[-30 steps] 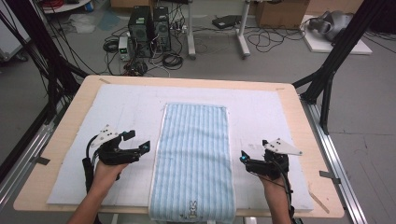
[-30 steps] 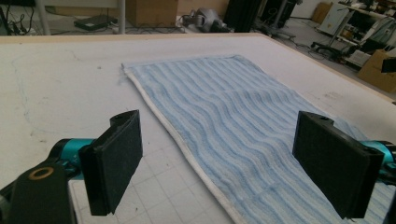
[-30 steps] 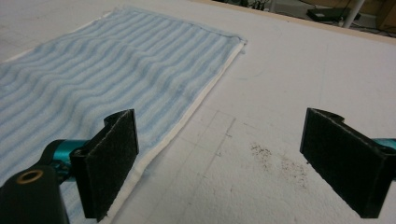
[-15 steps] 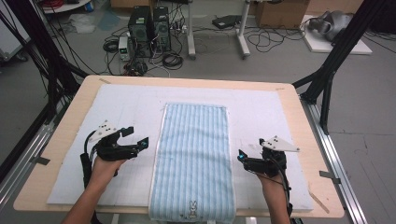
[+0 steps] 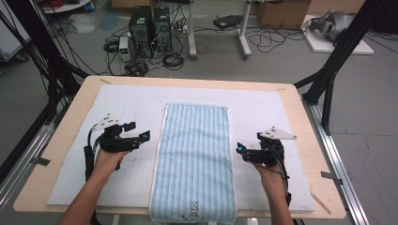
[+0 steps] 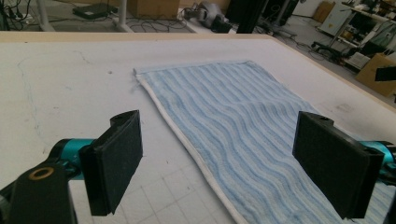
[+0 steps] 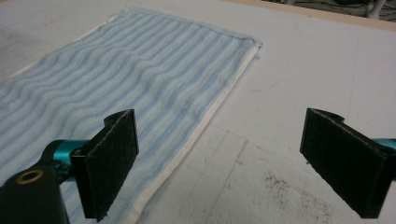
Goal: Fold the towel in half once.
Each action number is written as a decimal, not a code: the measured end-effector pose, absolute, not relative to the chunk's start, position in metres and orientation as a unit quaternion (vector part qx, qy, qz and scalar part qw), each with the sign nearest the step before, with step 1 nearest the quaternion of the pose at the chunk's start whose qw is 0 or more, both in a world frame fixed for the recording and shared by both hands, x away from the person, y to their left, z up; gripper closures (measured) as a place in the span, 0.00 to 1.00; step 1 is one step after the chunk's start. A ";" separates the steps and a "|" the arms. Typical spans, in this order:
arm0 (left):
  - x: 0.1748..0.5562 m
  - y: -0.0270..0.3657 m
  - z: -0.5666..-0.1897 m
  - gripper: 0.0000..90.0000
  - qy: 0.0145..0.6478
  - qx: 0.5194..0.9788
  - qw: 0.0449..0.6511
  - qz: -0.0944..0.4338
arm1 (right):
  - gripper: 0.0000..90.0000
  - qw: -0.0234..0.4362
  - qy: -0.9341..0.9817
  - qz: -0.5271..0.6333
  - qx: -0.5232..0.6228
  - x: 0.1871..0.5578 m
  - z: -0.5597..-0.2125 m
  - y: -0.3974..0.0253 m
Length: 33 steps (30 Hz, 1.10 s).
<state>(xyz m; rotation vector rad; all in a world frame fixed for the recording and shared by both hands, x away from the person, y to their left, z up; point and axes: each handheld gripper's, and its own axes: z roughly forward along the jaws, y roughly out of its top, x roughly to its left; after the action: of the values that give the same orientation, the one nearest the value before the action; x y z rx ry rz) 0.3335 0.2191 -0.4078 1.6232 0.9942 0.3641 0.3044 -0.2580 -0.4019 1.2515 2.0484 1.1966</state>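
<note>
A blue striped towel (image 5: pixel 195 161) lies flat and spread out lengthwise down the middle of the white mat (image 5: pixel 263 110) that covers the wooden table (image 5: pixel 61 124). Its near end, marked with a small rabbit figure (image 5: pixel 193 209), hangs at the table's 6 o'clock edge, and its far end reaches toward 12 o'clock.

The left gripper (image 5: pixel 141 136) hovers just beside the towel's long edge at 9 o'clock, held in the person's left hand (image 5: pixel 107 161). Its jaws stand wide apart and empty. In the left gripper view (image 6: pixel 219 163) the towel's white hem runs between the two black pads, with the mat under one pad and the striped cloth under the other.

The right gripper (image 5: pixel 241 152) sits just beside the opposite long edge at 3 o'clock, held in the right hand (image 5: pixel 271 176). Its jaws are also spread wide, gripping nothing. In the right gripper view (image 7: pixel 219 163) the hem passes close to one pad, and the other pad hangs over bare mat, where some dark specks (image 7: pixel 285 186) show.

Beyond the table at 12 o'clock, computer towers (image 5: pixel 150 26) and cables lie on the floor.
</note>
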 end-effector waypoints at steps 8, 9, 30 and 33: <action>0.352 0.214 -0.402 0.18 0.421 0.702 0.552 0.157 | 0.12 0.220 0.747 0.433 0.454 0.325 -0.399 -0.251; 0.355 0.212 -0.401 0.18 0.420 0.702 0.552 0.161 | 0.12 0.219 0.748 0.431 0.455 0.328 -0.399 -0.249; 0.405 0.164 -0.453 0.43 0.481 0.740 0.453 0.125 | 0.41 0.177 0.757 0.377 0.503 0.386 -0.429 -0.220; 0.408 0.158 -0.451 0.48 0.471 0.747 0.452 0.127 | 0.47 0.181 0.761 0.373 0.499 0.389 -0.432 -0.212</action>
<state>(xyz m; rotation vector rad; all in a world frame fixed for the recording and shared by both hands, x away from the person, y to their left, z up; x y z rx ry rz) 0.4077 0.1580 -0.4507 1.8451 1.1628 0.3140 0.3888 -0.2115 -0.4316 1.4104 2.1489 1.0544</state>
